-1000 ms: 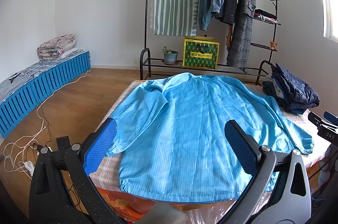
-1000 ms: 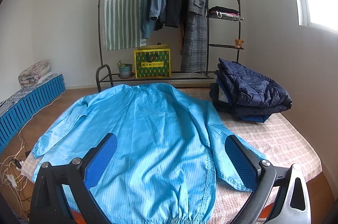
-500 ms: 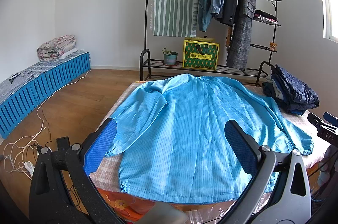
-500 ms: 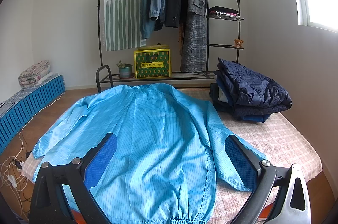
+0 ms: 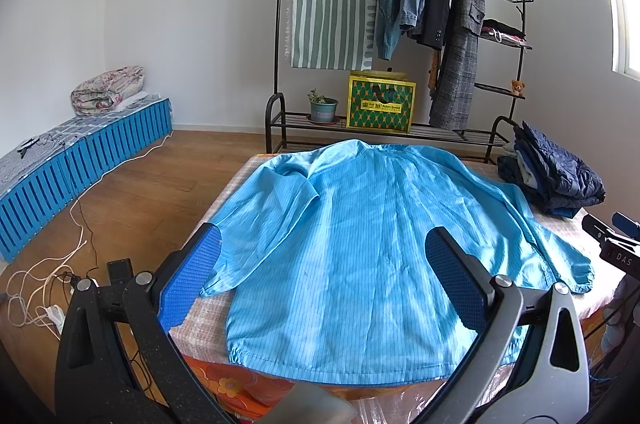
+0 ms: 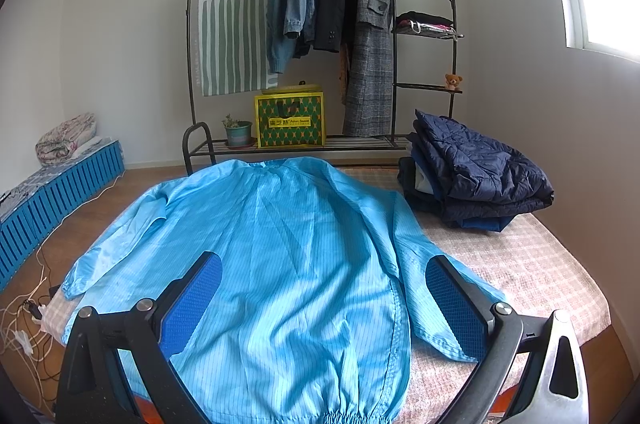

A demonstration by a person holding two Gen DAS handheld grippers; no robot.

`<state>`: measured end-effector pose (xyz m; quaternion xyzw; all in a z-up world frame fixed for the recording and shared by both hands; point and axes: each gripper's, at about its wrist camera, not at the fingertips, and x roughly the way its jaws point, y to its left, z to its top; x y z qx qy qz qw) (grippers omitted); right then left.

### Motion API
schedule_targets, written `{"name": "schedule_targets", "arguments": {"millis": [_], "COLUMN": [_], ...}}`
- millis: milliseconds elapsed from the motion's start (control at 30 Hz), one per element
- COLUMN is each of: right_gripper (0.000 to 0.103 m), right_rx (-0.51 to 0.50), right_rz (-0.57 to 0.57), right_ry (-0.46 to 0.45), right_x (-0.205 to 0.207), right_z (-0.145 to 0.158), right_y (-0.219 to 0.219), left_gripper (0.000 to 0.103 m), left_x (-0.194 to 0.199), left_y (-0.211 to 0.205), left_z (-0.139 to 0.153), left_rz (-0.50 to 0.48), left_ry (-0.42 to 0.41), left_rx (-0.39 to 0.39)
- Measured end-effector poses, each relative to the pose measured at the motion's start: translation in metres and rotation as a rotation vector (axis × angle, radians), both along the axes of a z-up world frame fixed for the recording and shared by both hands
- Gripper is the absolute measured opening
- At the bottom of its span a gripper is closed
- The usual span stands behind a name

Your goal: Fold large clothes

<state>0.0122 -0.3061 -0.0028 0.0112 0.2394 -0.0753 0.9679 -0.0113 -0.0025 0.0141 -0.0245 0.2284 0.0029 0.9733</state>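
**Blue jacket spread flat, both grippers waiting above the hem**

Blue jacket (image 5: 360, 244) lies face-down and fully spread on the checked table cover (image 6: 520, 264), collar toward the clothes rack (image 5: 400, 24), hem at the near edge. Over the last second almost nothing has shifted: the garment looks the same and the left view has only crept a touch, so no fold has begun and the whole task is still ahead.

Going left to right: the left sleeve (image 5: 256, 224) is angled down along the body, its cuff near the table's left edge. The left gripper (image 5: 324, 284) hangs above the hem, its blue pads spread wide, gripping nothing and touching no cloth. The right gripper (image 6: 324, 304) is equally wide open and empty, poised over the lower right body. The right sleeve (image 6: 432, 288) runs out toward the near right corner. Further right, a stack of folded dark jackets (image 6: 476, 172) sits on the far corner, well apart from the blue one.

A likely first move is taking a sleeve or side edge inward.
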Motion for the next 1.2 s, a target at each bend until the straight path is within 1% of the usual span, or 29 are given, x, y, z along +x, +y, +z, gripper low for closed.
{"name": "schedule_targets", "arguments": {"millis": [100,167,400,500,700,833,967,1033,1100,1200], "right_gripper": [0.103,0.103,0.103,0.103,0.103,0.103,0.103,0.103,0.103,0.103], "right_rx": [0.001,0.001,0.002,0.002,0.008,0.01,0.006,-0.004,0.008,0.046], "right_rz": [0.001,0.001,0.001,0.006,0.04,0.089,0.148,0.173,0.211,0.278], "right_ry": [0.001,0.0,0.001,0.001,0.014,0.023,0.032,0.023,0.011,-0.007], "right_x": [0.0,0.0,0.0,0.001,0.009,0.019,0.034,0.045,0.057,0.075], "right_z": [0.0,0.0,0.0,-0.001,0.0,0.002,0.005,0.008,0.012,0.018], "right_y": [0.0,0.0,0.001,0.003,0.016,0.028,0.044,0.053,0.063,0.081], "left_gripper": [0.103,0.103,0.103,0.103,0.103,0.103,0.103,0.103,0.103,0.103], "left_x": [0.0,0.003,0.003,0.004,0.018,0.036,0.059,0.072,0.087,0.109], "left_y": [0.0,-0.001,-0.001,0.003,0.017,0.038,0.067,0.084,0.104,0.135], "left_z": [0.0,0.015,0.024,0.024,0.012,0.004,-0.008,-0.016,-0.025,-0.039], "left_rz": [0.001,0.0,0.008,0.013,0.027,0.041,0.103,0.122,0.138,0.136], "left_ry": [-0.001,0.001,0.008,0.011,0.038,0.082,0.108,0.125,0.159,0.218], "left_rx": [0.003,0.002,0.005,0.007,0.005,0.016,0.049,0.046,0.016,-0.067]}}
